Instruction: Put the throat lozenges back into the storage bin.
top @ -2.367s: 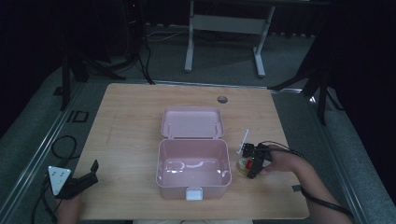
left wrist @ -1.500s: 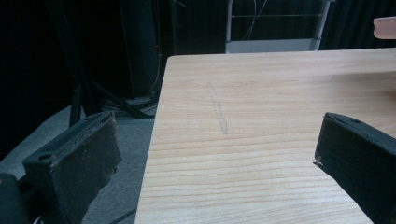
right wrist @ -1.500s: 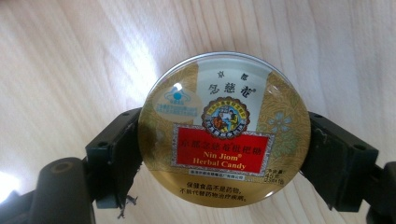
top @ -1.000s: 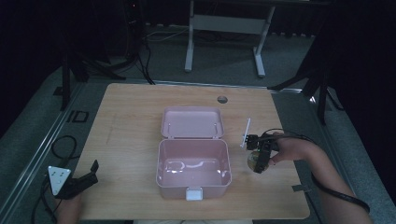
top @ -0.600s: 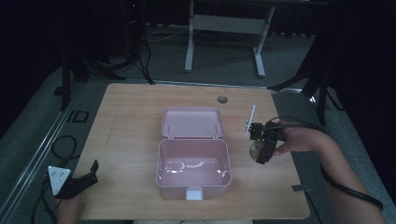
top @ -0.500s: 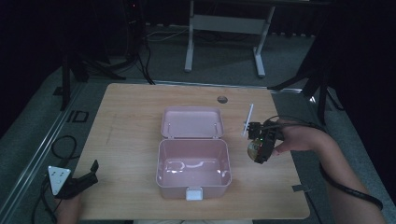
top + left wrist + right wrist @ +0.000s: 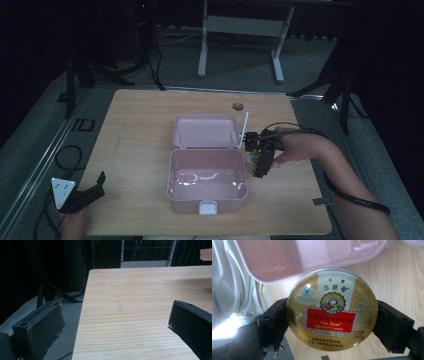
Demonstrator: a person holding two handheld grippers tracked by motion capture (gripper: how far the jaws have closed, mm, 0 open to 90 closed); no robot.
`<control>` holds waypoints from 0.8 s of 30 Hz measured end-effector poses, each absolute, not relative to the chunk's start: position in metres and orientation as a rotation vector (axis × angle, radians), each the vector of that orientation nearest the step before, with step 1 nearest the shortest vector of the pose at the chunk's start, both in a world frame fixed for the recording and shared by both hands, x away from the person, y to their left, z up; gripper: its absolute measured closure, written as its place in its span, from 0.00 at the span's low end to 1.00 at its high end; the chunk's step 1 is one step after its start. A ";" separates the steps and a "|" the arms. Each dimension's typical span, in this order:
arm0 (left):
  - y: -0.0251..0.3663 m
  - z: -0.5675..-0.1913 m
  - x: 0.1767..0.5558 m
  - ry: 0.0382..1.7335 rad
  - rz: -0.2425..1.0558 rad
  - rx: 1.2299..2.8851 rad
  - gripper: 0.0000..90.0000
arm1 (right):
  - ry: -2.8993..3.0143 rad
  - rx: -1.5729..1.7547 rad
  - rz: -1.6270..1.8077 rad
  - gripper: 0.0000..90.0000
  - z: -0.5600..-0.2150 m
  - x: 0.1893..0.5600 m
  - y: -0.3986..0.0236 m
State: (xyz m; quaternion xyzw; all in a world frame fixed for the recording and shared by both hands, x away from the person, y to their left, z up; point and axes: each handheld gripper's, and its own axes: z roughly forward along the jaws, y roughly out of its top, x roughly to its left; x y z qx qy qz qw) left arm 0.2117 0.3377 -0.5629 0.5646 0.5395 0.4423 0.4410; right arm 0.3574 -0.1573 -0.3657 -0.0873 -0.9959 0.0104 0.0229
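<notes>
Left of the pink box, near the table's front corner, the left tongs sit spread wide with nothing between them. The box stands in the middle, lid thrown back, its inside apparently bare. Just right of the box, the right tongs clamp 1 round candy tin by its rim, lifted beside the box wall. Likely the tin goes in: picked up, not yet placed.

Dim room, lit wooden worktop

Grey floor surrounds it; a white frame stands at the far side, black stands far right, cables far left, darkness beyond.
</notes>
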 end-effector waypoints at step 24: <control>0.338 -0.563 0.212 1.336 1.095 1.401 0.00 | -3.056 -0.078 0.040 0.22 -0.389 0.345 -0.087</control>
